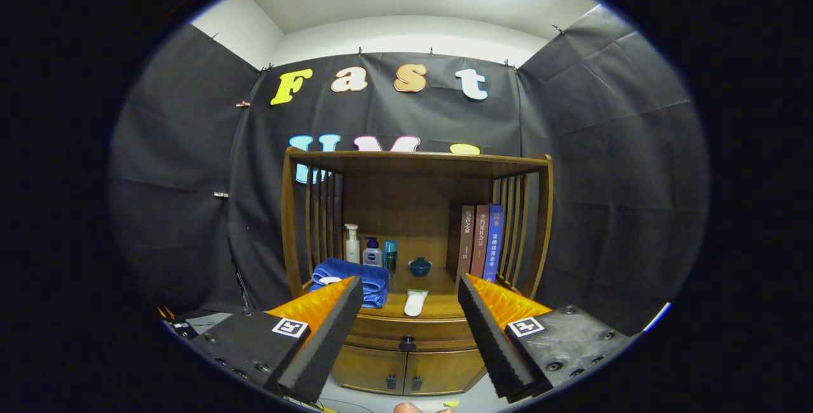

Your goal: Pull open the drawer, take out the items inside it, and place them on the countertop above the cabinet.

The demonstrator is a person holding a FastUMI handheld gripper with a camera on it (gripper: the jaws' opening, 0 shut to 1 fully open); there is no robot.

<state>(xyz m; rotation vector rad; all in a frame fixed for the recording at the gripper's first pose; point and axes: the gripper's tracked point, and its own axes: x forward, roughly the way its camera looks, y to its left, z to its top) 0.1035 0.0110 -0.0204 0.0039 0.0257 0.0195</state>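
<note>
Drawer (406, 330) is being shown closed; a white item (416, 302) is lying on the table (444, 306) above; gripper (409, 330) fingers are being held wide apart, empty. Stage is left ambiguous.

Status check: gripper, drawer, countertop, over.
Gripper open, holding nothing, short of the cabinet. Drawer shut, knob between the fingers. Countertop carries towel, white item.

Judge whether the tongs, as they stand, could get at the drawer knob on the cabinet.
Probably yes. The tongs are open and apart from the cabinet, and the drawer knob lies beyond them, in line with the gap between the fingers. Nothing stands in front of it; the towel lies higher, on the countertop.
</note>
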